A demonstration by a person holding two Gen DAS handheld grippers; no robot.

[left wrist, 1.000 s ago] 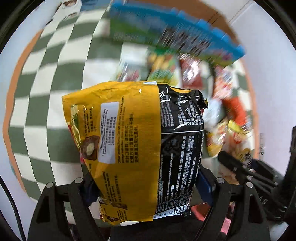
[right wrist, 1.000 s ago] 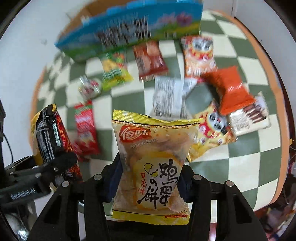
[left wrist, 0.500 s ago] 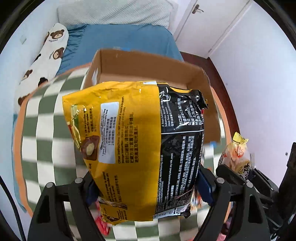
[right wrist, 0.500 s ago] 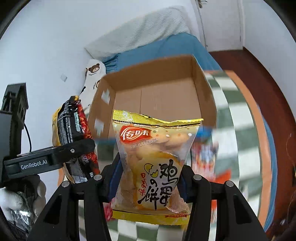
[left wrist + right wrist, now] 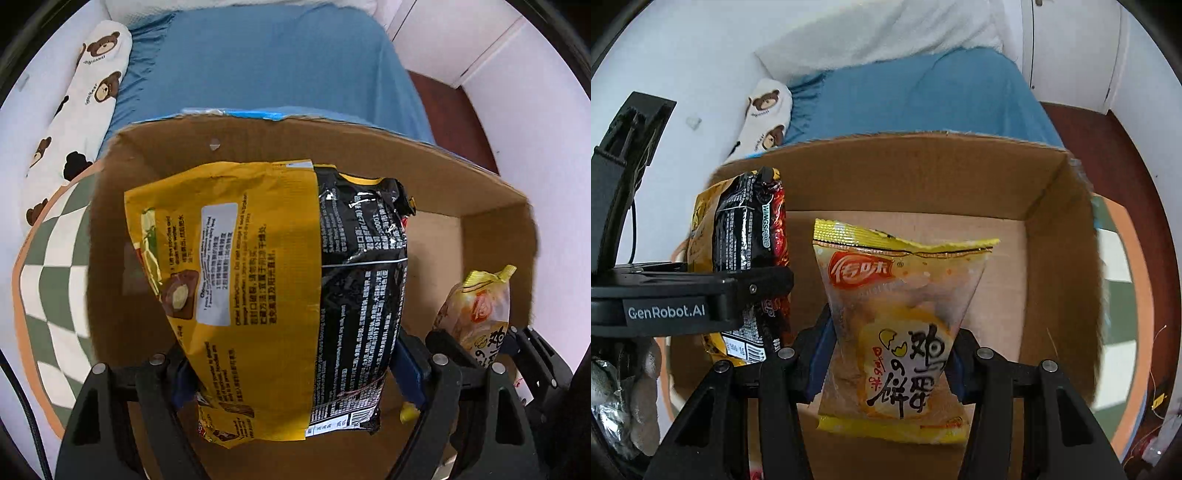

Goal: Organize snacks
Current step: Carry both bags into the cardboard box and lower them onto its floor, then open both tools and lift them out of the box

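My left gripper (image 5: 291, 373) is shut on a yellow and black noodle packet (image 5: 269, 295) and holds it upright over the open cardboard box (image 5: 491, 229). My right gripper (image 5: 890, 365) is shut on a yellow egg-biscuit bag (image 5: 901, 325) and holds it upright over the same box (image 5: 1060, 258). The biscuit bag shows at the right of the left wrist view (image 5: 476, 310). The noodle packet (image 5: 750, 254) and left gripper (image 5: 753, 286) show at the left of the right wrist view. The box floor in sight is bare.
The box stands on a green and white checked cloth (image 5: 48, 280) with an orange border. Behind it lies a bed with a blue sheet (image 5: 277, 62) and a bear-print pillow (image 5: 81, 92). White walls and a door stand to the right.
Both grippers have carried their packets forward from above the snack pile on the cloth to over the box. The box now fills both views.
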